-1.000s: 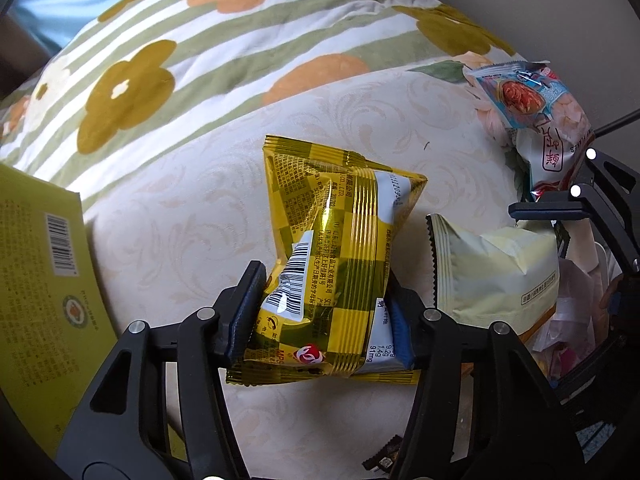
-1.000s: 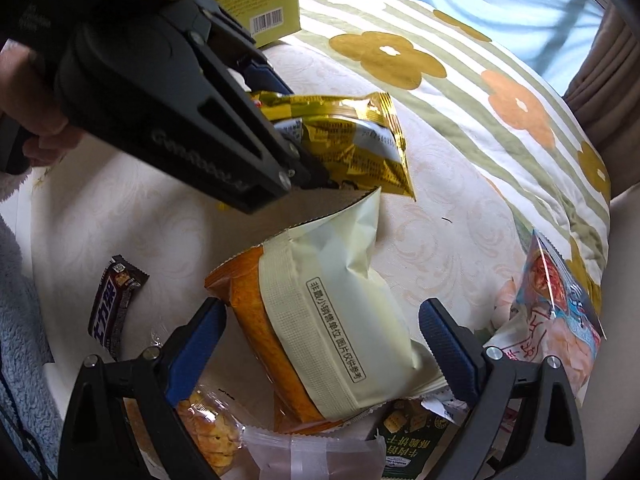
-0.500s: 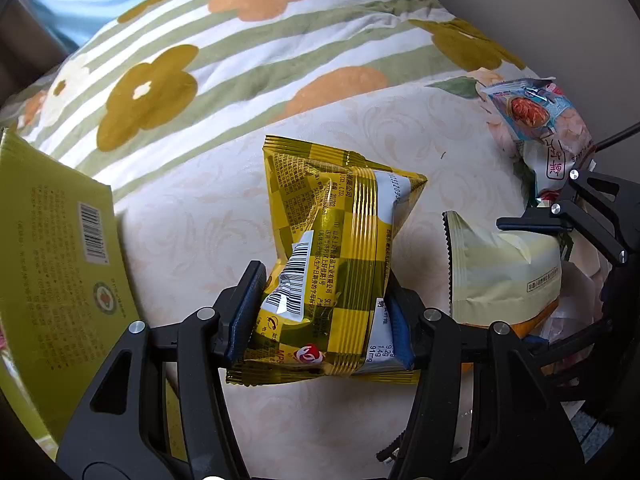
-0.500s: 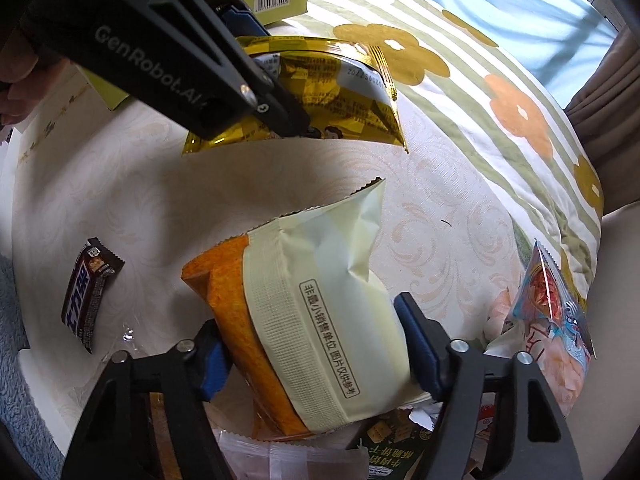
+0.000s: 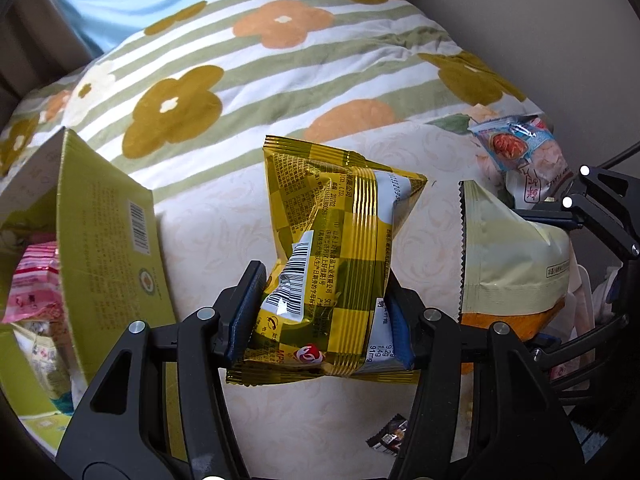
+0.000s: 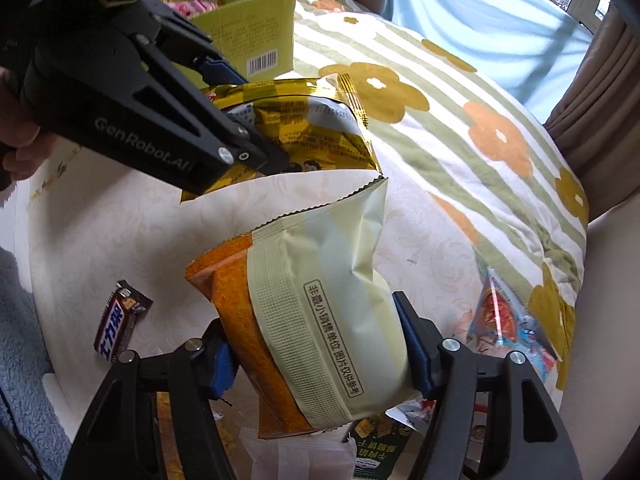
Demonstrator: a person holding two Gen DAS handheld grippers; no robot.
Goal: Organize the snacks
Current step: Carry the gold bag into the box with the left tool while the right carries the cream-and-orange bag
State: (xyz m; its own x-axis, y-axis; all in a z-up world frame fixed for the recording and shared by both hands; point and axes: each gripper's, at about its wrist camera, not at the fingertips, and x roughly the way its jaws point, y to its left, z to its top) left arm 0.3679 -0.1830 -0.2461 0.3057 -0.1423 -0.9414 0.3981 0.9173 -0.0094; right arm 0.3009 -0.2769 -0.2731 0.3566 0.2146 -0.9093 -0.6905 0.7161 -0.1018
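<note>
crinkly gold foil packet (image 5: pixel 336 276), clamped

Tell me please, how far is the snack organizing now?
Partly done: some packets already sit in the green box. In hand: left gripper holds the gold packet, right gripper the pale orange bag. Left: chocolate bar, blue packet.

Striped flowered quilt (image 5: pixel 304 64) spread over the far side. Beyond the quilt, a pale blue curtain (image 6: pixel 480 16). Right of it, brown drapes (image 6: pixel 600 92).
</note>
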